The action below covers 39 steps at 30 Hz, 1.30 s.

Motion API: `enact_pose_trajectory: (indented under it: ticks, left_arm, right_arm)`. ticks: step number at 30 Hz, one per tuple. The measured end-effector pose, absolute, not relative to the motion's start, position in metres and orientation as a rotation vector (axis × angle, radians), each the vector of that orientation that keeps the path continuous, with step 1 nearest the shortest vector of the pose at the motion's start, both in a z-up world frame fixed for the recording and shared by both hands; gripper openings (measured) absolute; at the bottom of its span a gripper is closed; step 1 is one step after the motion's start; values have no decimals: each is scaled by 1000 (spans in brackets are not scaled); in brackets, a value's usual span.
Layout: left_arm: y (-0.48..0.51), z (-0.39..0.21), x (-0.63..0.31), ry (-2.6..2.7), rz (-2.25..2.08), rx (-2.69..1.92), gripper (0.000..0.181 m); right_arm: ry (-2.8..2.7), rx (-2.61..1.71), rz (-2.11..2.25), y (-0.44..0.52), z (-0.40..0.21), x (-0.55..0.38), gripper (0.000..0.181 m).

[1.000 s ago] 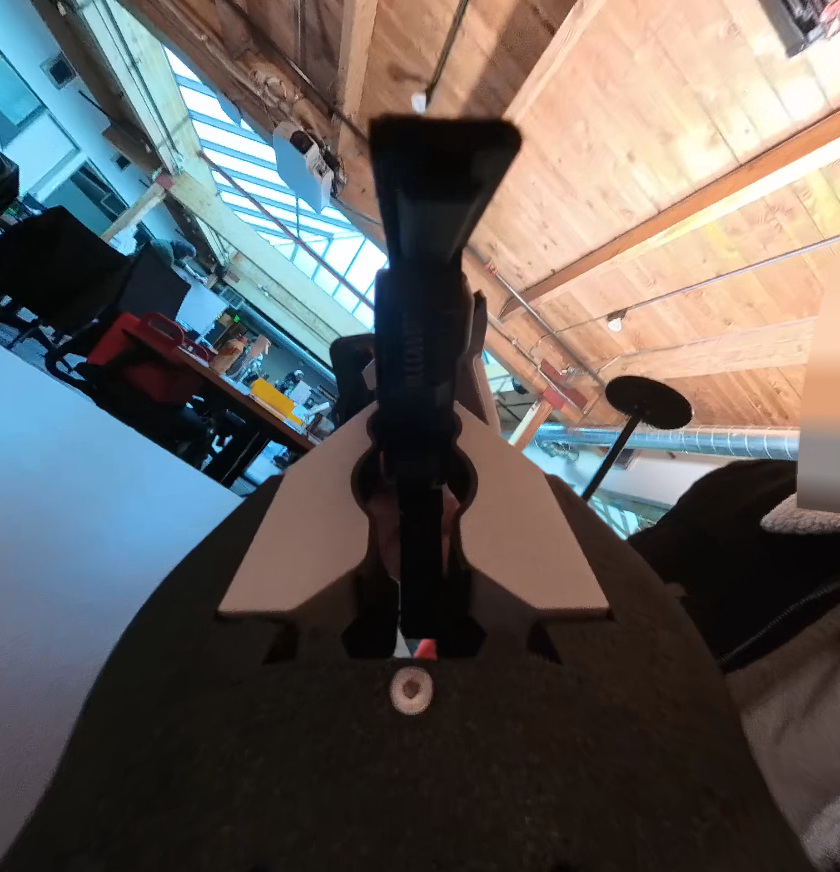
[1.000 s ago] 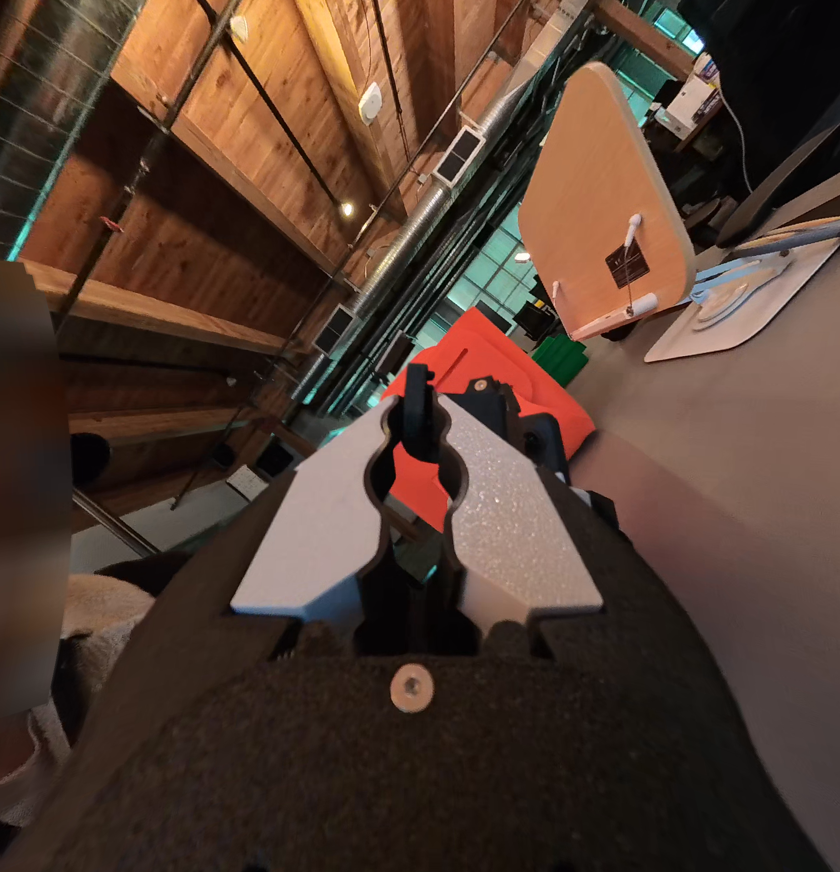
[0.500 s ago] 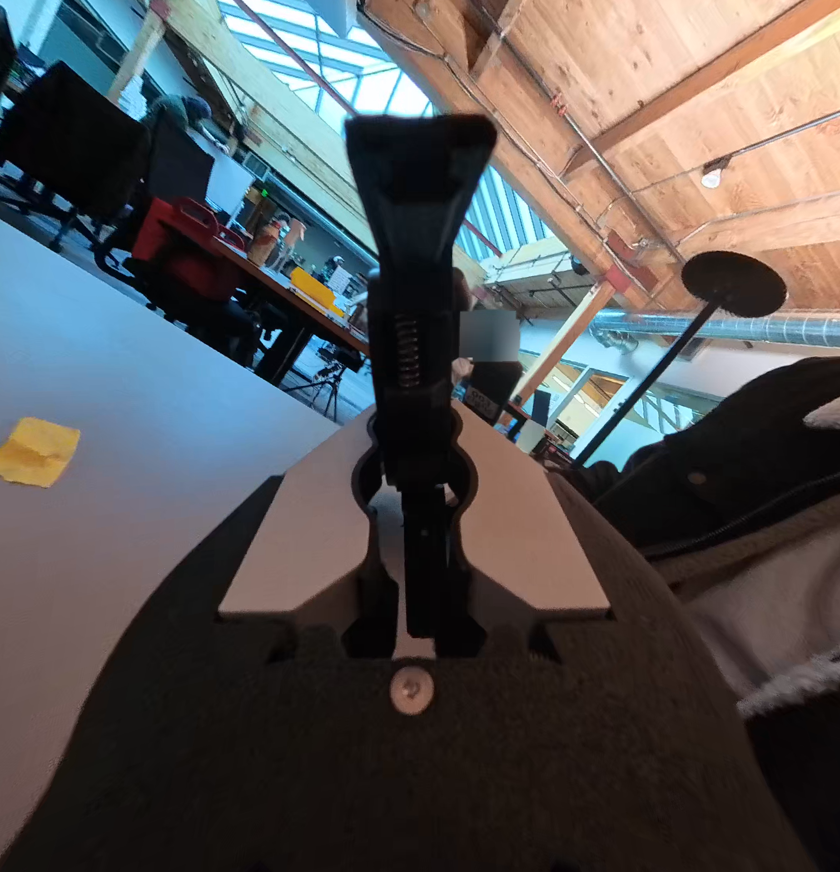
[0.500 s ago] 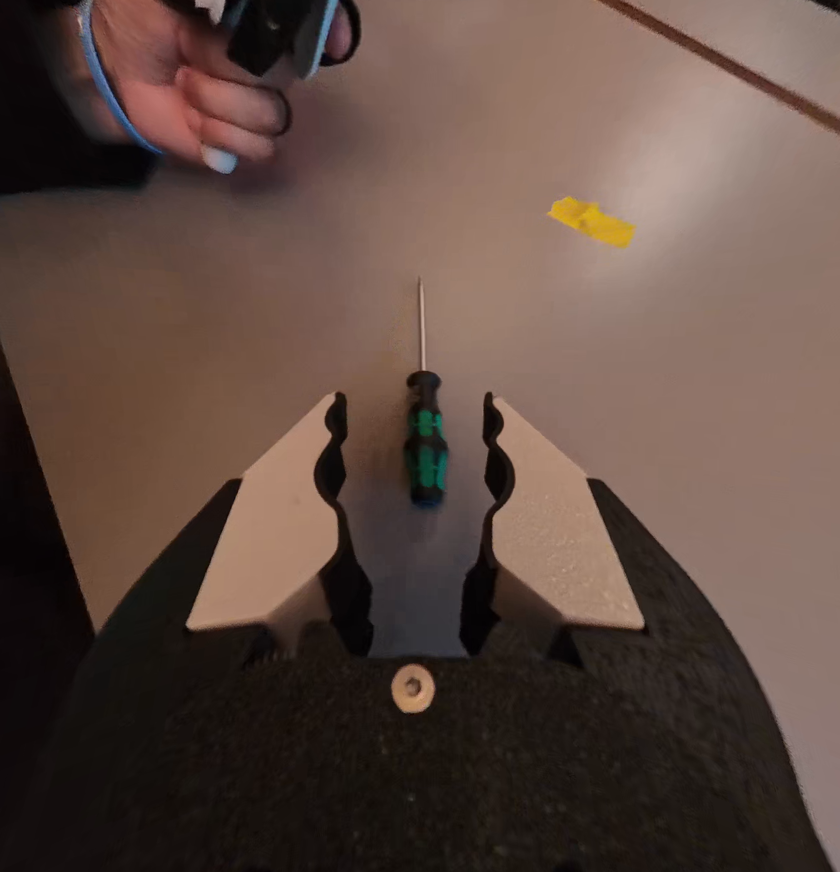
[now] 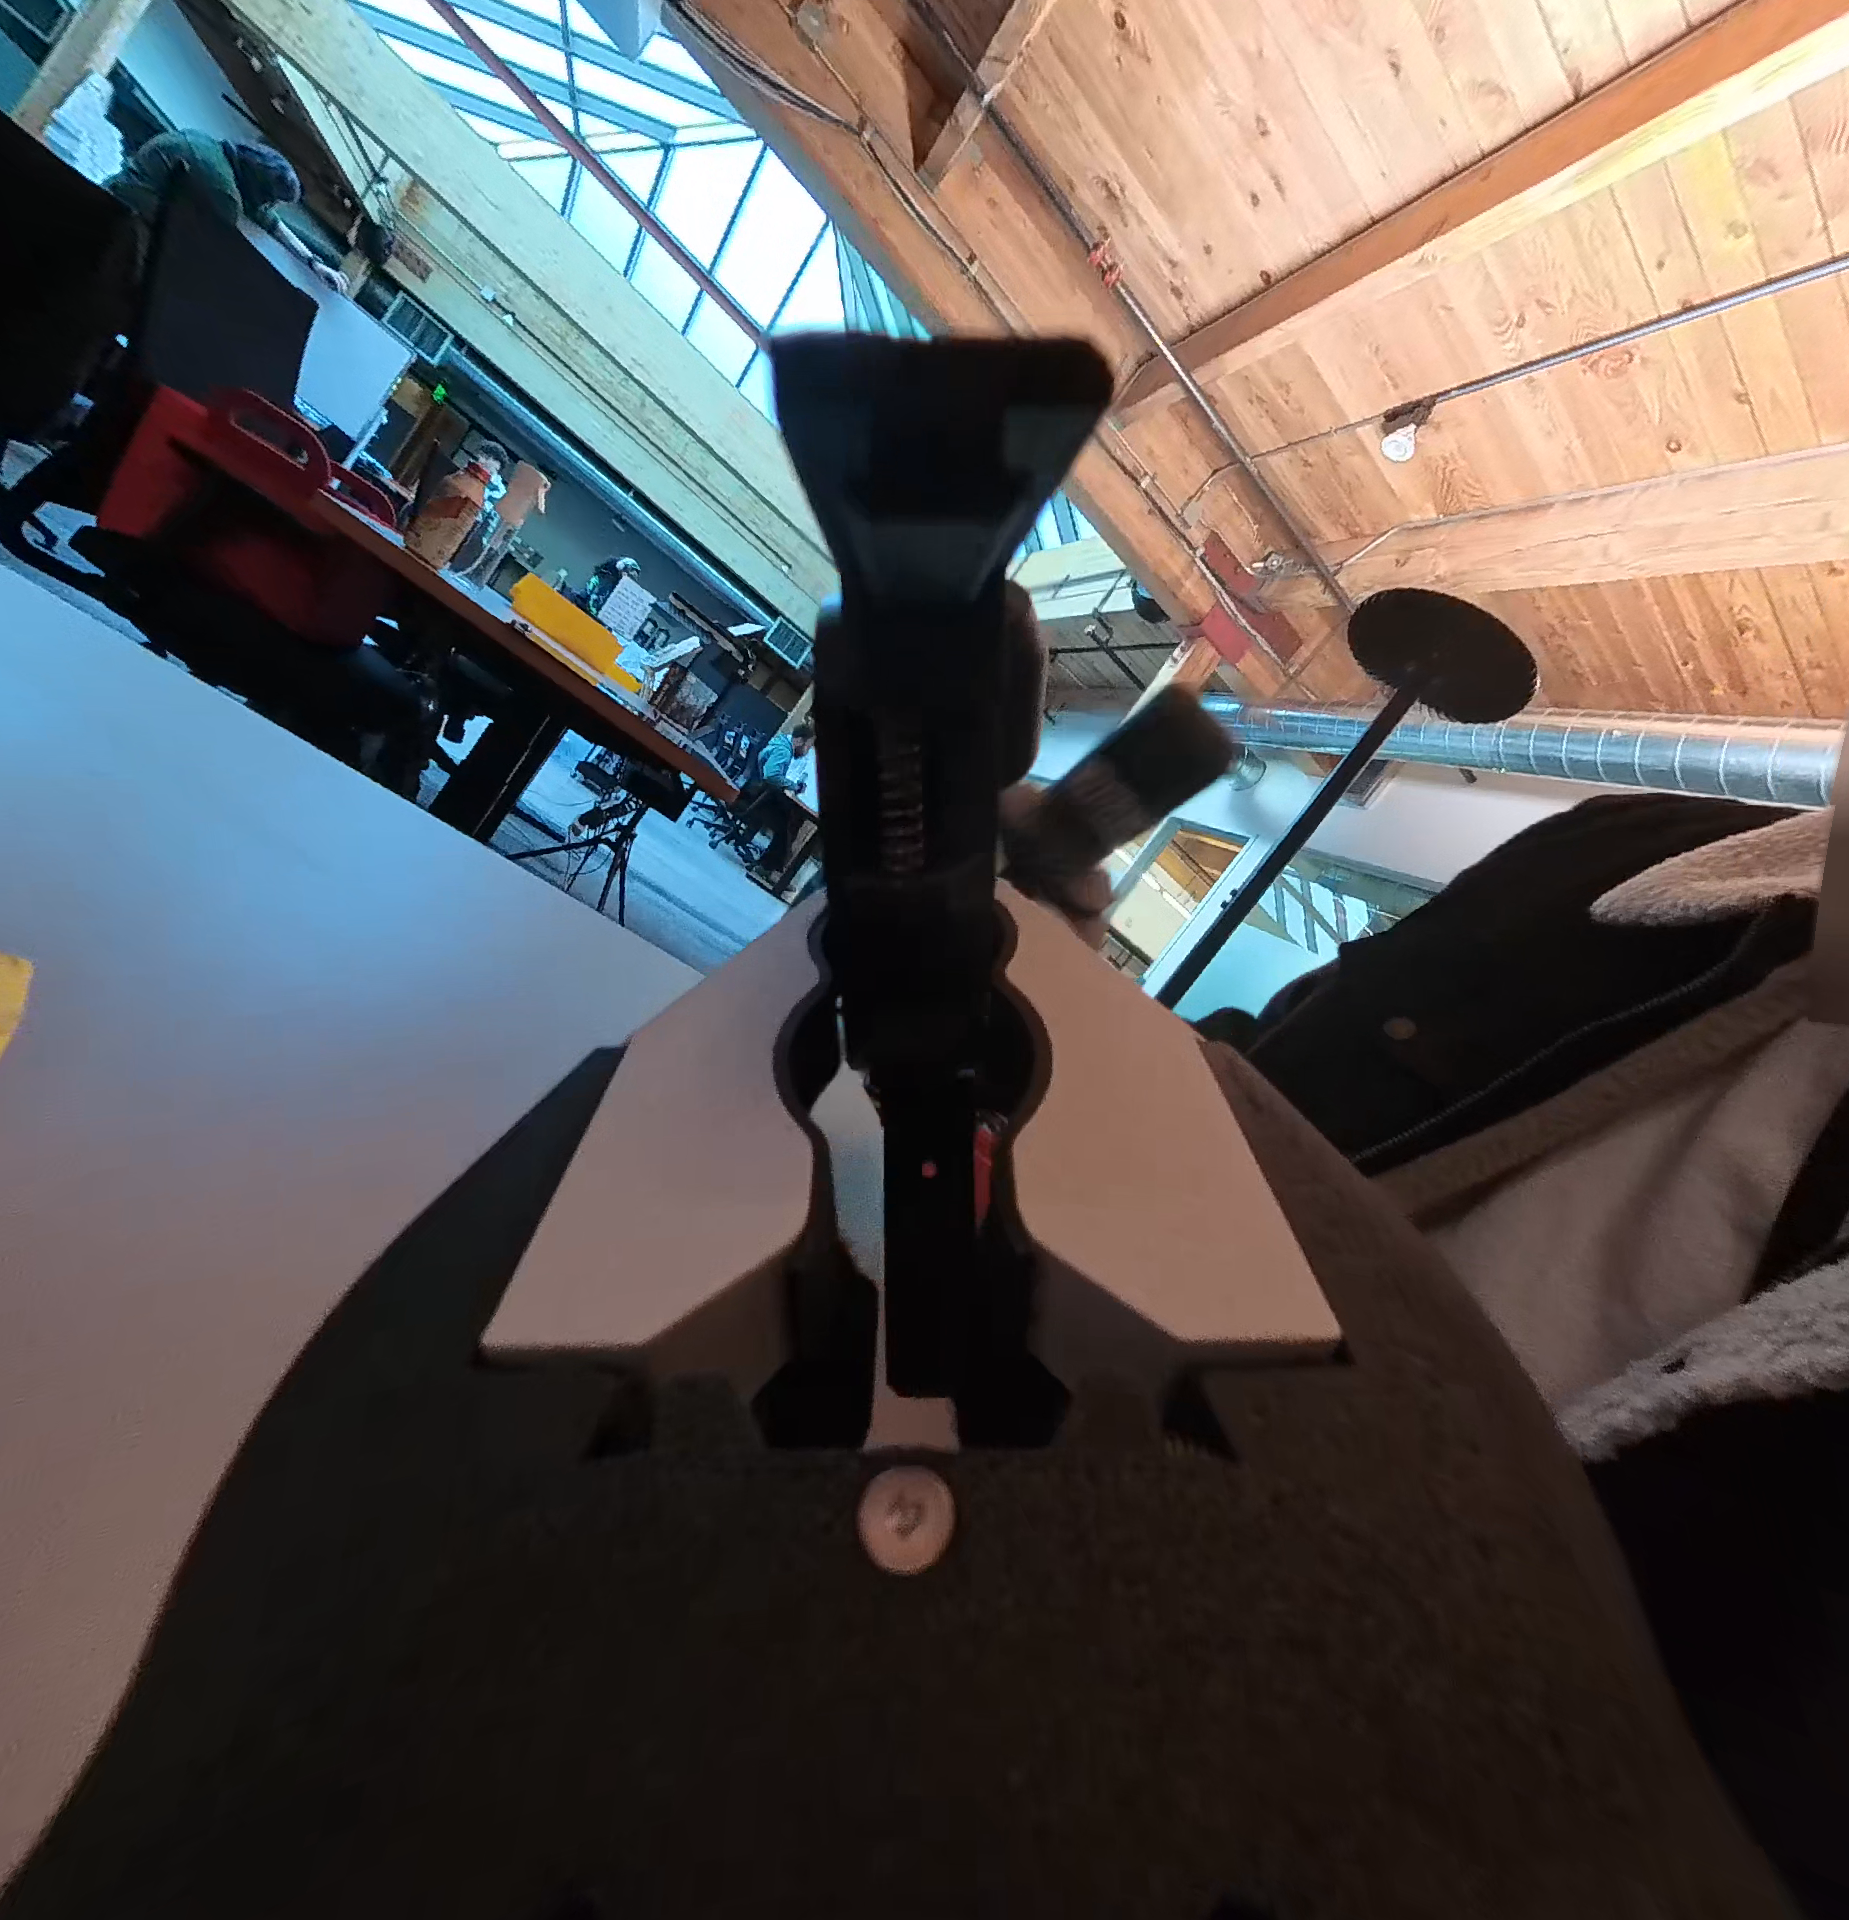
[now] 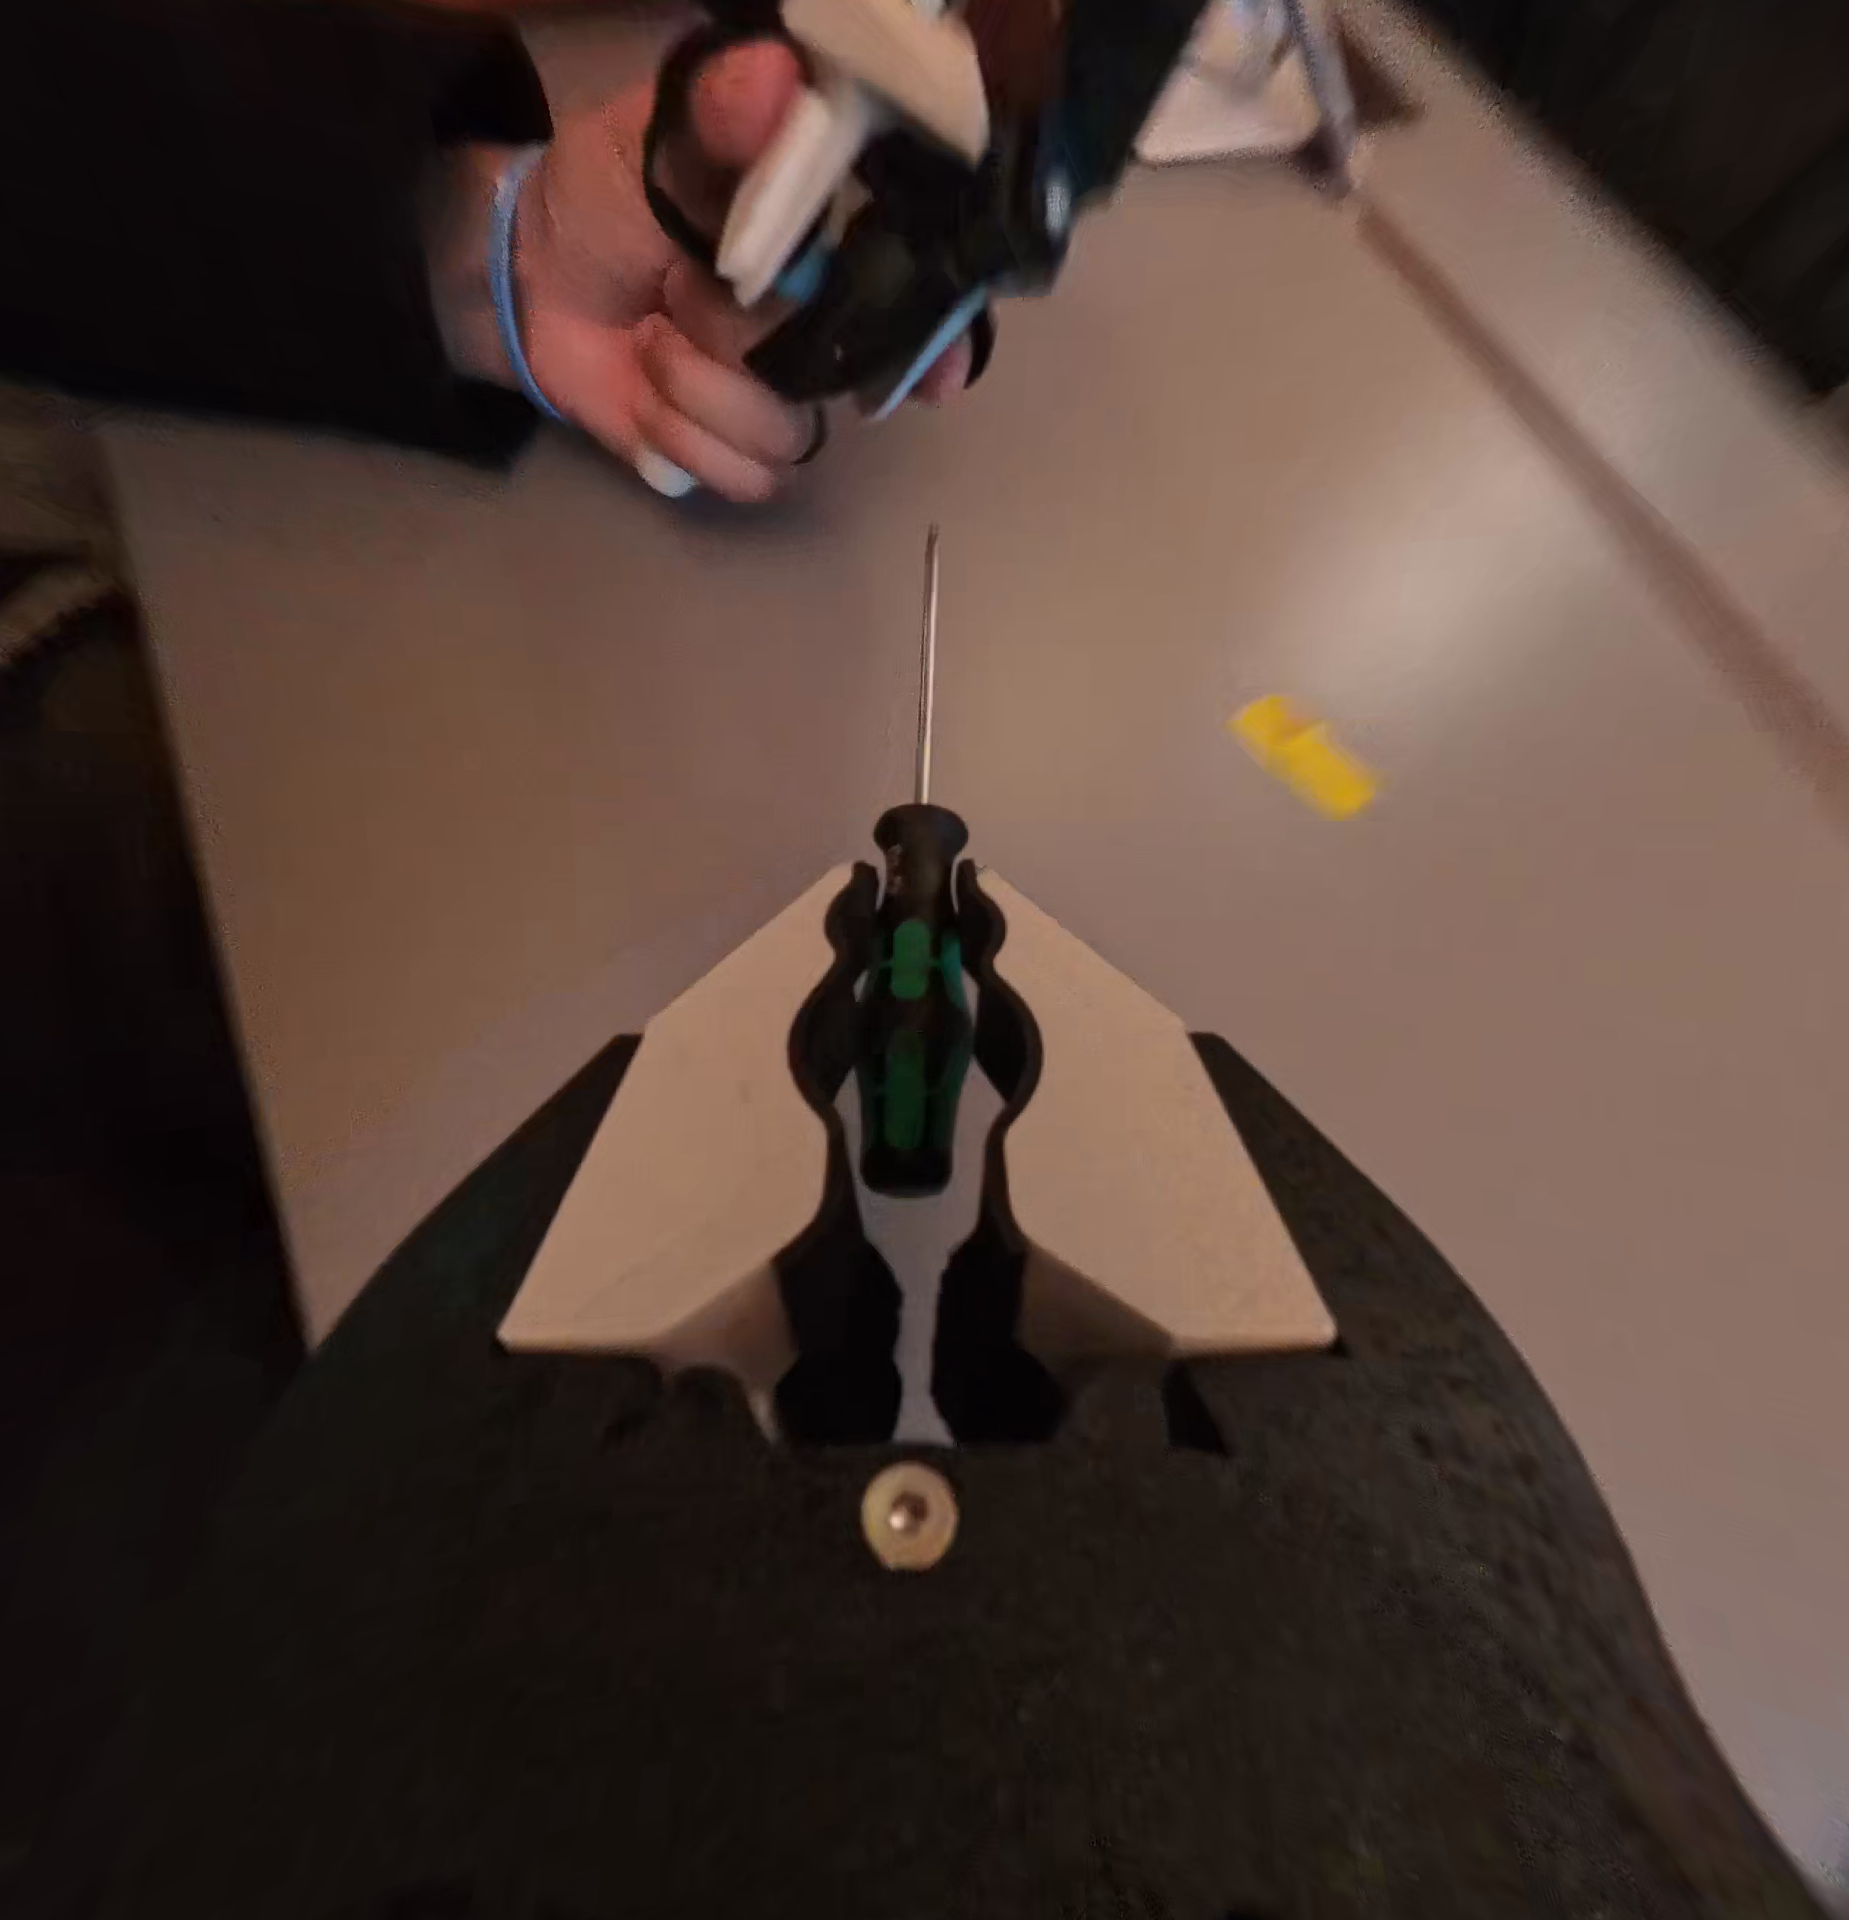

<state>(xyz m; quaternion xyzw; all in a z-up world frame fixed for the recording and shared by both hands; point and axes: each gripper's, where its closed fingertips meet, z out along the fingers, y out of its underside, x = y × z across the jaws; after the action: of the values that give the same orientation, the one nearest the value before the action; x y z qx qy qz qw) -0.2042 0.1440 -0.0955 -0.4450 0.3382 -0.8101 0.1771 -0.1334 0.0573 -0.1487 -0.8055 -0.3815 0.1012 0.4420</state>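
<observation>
The right gripper (image 6: 915, 894) is closed on the black-and-green handle of a thin screwdriver (image 6: 907, 1023), whose long steel shaft points straight forward over the grey table (image 6: 1419, 1039). The left gripper (image 5: 915, 940) is clamped around a black spring-loaded clamp tool (image 5: 925, 644), which stands up past its fingers.

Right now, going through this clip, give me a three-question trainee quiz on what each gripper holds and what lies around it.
1. True or false: the right gripper is shut on the screwdriver.
2. What does the left gripper hold? A) yellow tape B) a black spring-loaded tool C) nothing
3. Fill in: the screwdriver's thin shaft points toward the person's ____.

Key: 1 true; 2 B; 3 hand. The yellow tape lies loose on the grey table, right of the shaft.
</observation>
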Motion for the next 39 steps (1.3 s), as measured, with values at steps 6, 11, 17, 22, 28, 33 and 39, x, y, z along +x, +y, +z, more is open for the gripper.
enact_pose_trajectory:
  ticks: [6, 11, 17, 22, 28, 33, 39]
  left_arm:
    - [127, -108, -196, 1055, -2319, -1327, 22]
    - [113, -118, -191, 1143, -2300, -1357, 22]
    - [109, -119, -191, 1174, -2298, -1357, 22]
    - [105, -120, -190, 1197, -2299, -1353, 22]
    - [106, -120, -191, 1193, -2303, -1354, 22]
    - [105, -120, -191, 1200, -2309, -1357, 22]
    - [101, -119, -194, 1216, -2393, -1375, 22]
  right_arm:
    - [-1367, -1689, -575, 53, -92, -121, 14]
    - [-1469, -1588, -750, 54, -98, -123, 14]
    - [-1473, -1583, -760, 55, -101, -121, 14]
    - [-1478, -1575, -749, 55, -101, -125, 14]
    - [-1492, -1567, -745, 53, -100, -128, 14]
    - [-1500, -1553, -746, 52, -99, -130, 14]
    - [-1577, -1362, -795, 50, -94, -136, 14]
